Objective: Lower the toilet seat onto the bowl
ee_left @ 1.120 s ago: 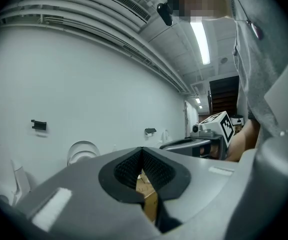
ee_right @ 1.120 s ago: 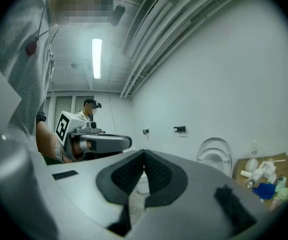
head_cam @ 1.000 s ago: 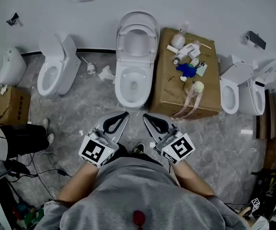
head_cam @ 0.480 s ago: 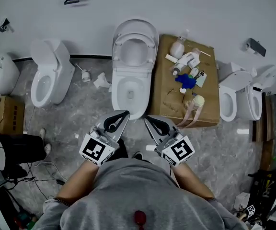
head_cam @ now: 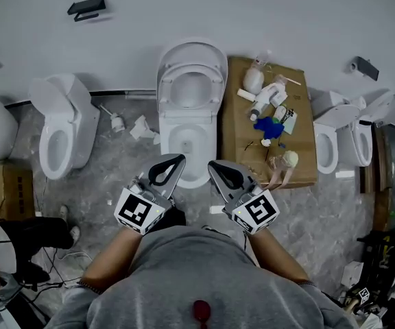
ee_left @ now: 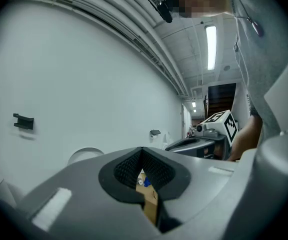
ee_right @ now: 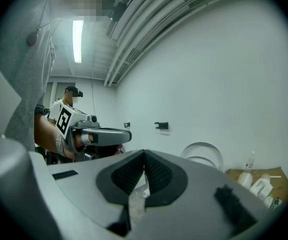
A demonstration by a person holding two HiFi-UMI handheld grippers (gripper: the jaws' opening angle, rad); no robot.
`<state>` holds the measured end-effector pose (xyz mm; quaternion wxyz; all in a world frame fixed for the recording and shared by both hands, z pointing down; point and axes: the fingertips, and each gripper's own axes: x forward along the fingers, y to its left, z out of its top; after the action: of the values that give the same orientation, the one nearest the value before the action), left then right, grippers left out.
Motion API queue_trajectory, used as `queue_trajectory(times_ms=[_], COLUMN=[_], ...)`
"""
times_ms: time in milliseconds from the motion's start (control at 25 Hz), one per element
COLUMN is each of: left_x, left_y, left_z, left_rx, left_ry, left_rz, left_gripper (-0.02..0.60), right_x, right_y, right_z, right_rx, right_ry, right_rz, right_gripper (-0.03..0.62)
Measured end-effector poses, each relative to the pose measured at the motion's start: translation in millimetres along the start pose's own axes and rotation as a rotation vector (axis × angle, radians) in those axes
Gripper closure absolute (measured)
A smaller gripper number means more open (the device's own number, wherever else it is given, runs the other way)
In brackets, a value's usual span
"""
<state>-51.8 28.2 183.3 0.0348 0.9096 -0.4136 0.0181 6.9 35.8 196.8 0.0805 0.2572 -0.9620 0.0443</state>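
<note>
My left gripper [head_cam: 175, 160] and right gripper [head_cam: 212, 164] have their ribbed black pads closed, empty. At twelve o'clock, the glossy oval toilet seat [head_cam: 192, 67] stands raised above the bowl [head_cam: 173, 146].

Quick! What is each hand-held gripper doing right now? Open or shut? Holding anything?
Left hand-held gripper: closed, holding nothing.
Right hand-held gripper: closed, holding nothing.

Grey shirt [head_cam: 197, 279] — grey hand-held grippers [head_cam: 180, 157] [head_cam: 211, 163]
</note>
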Motion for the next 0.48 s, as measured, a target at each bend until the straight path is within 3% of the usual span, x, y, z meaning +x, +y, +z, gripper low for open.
queue_trajectory(times_ms=[480], left_x=[32], left_y=[85], left_z=[-9], left_rx=[-0.024], left_ry=[0.017], left_rz=[-0.065], left_gripper=[0.578], right_x=[77], right_y=[-46], right_z=[-7], right_rx=[-0.013], right_ry=[0.07], right_rz=[-0.088], right_gripper=[0.588])
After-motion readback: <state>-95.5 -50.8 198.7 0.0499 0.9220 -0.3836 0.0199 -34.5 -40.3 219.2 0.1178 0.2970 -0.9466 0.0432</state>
